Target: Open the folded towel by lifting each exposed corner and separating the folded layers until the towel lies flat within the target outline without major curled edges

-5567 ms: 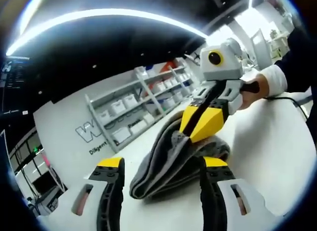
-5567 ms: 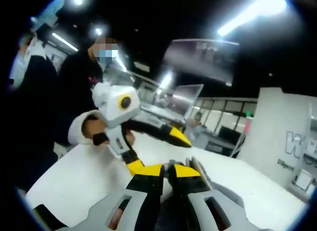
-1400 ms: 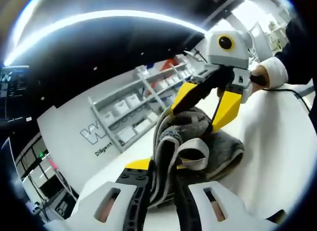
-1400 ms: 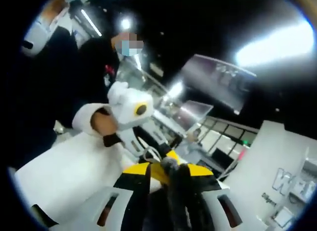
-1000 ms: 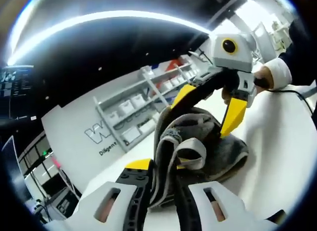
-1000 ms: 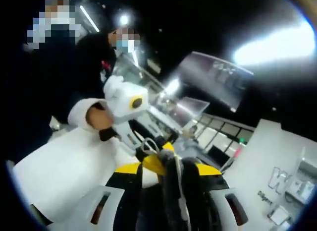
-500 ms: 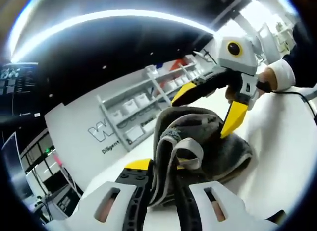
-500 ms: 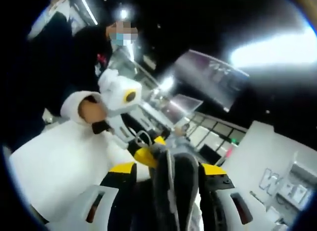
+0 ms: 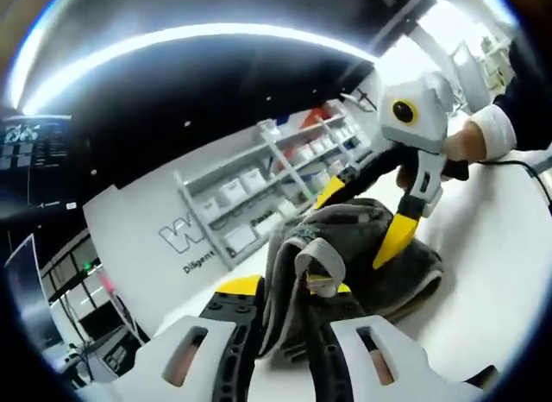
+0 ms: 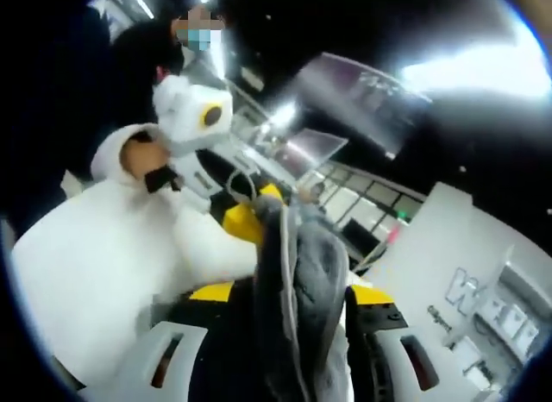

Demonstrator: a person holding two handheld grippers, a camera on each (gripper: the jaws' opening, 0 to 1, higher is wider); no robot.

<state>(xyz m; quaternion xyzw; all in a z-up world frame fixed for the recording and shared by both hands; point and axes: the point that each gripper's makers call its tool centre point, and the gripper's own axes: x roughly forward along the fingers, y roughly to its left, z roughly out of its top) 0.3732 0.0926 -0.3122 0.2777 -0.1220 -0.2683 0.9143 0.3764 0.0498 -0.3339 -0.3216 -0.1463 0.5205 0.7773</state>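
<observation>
A grey folded towel (image 9: 379, 255) lies bunched on the white table (image 9: 492, 273), with one edge and its light label loop pulled up. My left gripper (image 9: 285, 287) is shut on that raised edge. My right gripper (image 9: 362, 216) comes in from the right, its yellow-tipped jaws spread, one on each side of the towel's upper folds. In the right gripper view a thick grey ridge of towel (image 10: 302, 273) stands between the parted jaws of my right gripper (image 10: 291, 294). Beyond it, my left gripper (image 10: 254, 208) holds the far end of the towel.
A person in dark clothes (image 10: 147, 48) holds both tools; a hand with a white cuff (image 9: 470, 139) and a cable (image 9: 517, 165) show on the right. Shelves of white bins (image 9: 259, 178) and a lettered white wall (image 9: 194, 242) stand behind the table. Bare table (image 10: 78, 264) lies on the person's side.
My right gripper's jaws have spread apart and dropped lower over the towel. The towel ridge now stands taller between them. My left gripper keeps its hold on the raised edge.
</observation>
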